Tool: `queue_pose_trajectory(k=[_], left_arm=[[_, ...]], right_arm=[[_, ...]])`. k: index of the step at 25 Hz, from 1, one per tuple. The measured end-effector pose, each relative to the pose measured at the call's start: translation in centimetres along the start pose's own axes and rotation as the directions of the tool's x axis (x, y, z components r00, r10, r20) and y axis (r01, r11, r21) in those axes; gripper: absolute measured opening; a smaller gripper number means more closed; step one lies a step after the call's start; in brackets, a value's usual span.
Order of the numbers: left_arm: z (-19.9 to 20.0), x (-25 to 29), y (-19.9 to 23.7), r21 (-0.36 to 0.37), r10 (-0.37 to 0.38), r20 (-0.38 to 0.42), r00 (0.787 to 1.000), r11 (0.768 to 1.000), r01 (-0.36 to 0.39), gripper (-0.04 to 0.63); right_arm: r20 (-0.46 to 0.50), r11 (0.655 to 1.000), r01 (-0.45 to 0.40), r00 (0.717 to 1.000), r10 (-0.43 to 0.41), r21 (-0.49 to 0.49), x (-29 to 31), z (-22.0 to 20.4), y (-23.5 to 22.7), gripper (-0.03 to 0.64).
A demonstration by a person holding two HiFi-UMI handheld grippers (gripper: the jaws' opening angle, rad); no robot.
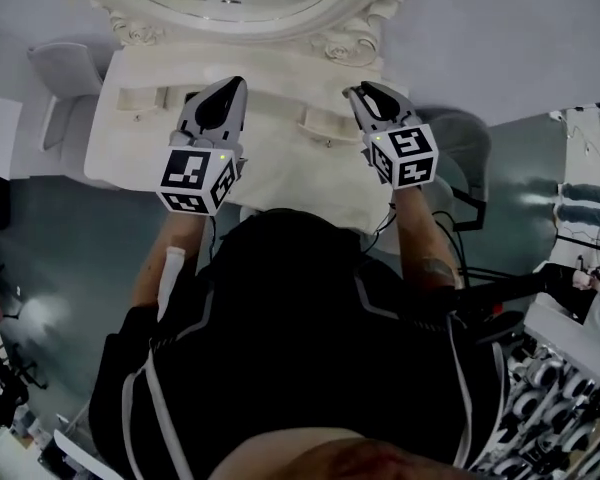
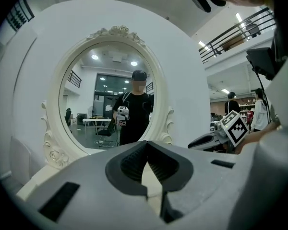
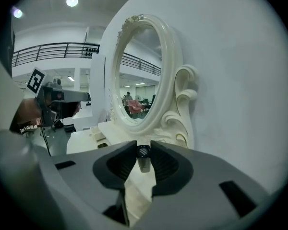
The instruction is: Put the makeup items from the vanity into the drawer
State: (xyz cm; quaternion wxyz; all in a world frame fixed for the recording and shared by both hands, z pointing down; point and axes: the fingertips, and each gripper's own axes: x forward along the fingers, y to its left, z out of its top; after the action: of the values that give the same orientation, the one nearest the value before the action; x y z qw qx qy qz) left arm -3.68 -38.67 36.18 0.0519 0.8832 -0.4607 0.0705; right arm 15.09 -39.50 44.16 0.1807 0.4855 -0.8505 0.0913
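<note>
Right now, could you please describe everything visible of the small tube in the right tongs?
The small tube is a slim cylinder: a dark, glossy round cap end faces the camera, with a grey, metallic-looking body below it. The right tongs pinch it by the cap between their tips, above the cream vanity top. Nothing else touches it.

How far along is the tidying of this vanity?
No item shows stowed yet. In hand: the right gripper clamps a small dark-capped tube above the vanity; the left gripper is shut, empty. Left: stowing that tube; no open drawer is in view.
</note>
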Motion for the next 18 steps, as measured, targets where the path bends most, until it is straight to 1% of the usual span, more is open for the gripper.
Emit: queue_pose_trajectory(k=[3, 7, 11, 18], left_arm=[[-1.2, -0.2, -0.6, 0.000, 0.021, -0.017, 1.000, 1.000, -0.021, 0.003], [-3.5, -0.7, -1.2, -0.023, 0.046, -0.042, 0.998, 0.999, -0.047, 0.003], [-5.8, -1.0, -1.7, -0.045, 0.071, -0.067, 0.995, 0.996, -0.074, 0.003], [-8.8, -1.5, -2.5, -0.076, 0.093, -0.111, 0.989, 0.992, -0.102, 0.003]], right_arm=[[-0.029, 0.999, -0.033, 0.999, 0.032, -0.030, 1.0, -1.5, 0.1, 0.094], [-0.075, 0.992, -0.096, 0.993, 0.090, -0.083, 2.5, -3.8, 1.2, 0.094], [-0.110, 0.984, -0.156, 0.983, 0.146, -0.091, 3.2, -5.9, 2.0, 0.094], [-0.176, 0.956, -0.252, 0.958, 0.225, -0.153, 4.1, -9.0, 3.8, 0.094]])
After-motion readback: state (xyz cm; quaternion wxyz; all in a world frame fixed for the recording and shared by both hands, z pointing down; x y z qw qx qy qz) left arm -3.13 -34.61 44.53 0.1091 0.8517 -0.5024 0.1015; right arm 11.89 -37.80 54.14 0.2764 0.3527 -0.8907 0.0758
